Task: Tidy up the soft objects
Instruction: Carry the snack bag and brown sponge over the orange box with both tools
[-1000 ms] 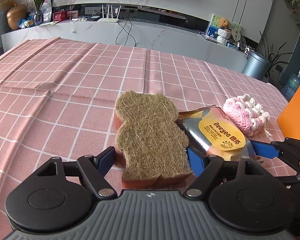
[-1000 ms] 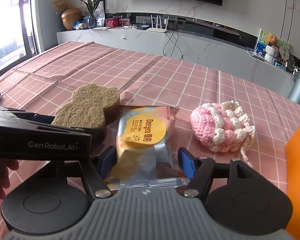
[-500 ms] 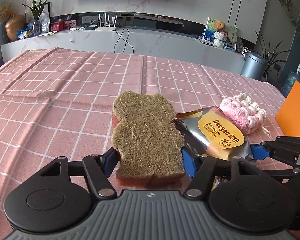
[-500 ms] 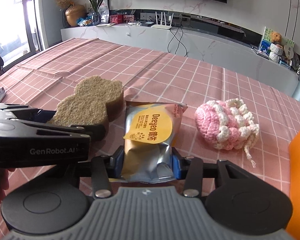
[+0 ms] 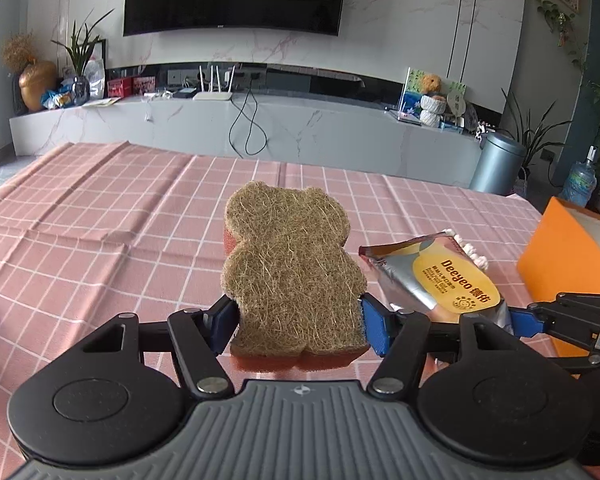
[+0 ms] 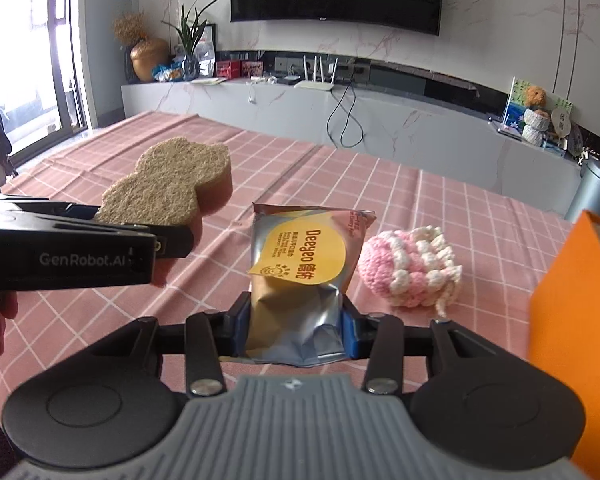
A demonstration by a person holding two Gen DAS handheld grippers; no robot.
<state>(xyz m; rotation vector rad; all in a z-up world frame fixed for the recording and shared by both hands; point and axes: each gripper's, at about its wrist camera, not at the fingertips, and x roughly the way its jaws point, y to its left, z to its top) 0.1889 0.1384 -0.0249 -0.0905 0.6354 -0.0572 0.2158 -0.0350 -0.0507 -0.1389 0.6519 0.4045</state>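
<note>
My left gripper (image 5: 296,322) is shut on a bear-shaped brown sponge (image 5: 292,272) with a red underside and holds it above the table; the sponge also shows in the right wrist view (image 6: 172,196). My right gripper (image 6: 296,330) is shut on a silver and yellow snack packet (image 6: 300,280), lifted off the table; the packet shows in the left wrist view (image 5: 436,280). A pink and white crochet pouch (image 6: 410,272) lies on the checked cloth to the right of the packet.
An orange box (image 6: 576,320) stands at the right edge of the table, also in the left wrist view (image 5: 568,256). The pink checked tablecloth (image 5: 100,220) covers the table. A grey counter with clutter and a bin (image 5: 498,164) lie beyond.
Both grippers closed on their objects and lifted them: the sponge and the packet have risen off the cloth. The crochet pouch has not moved.
</note>
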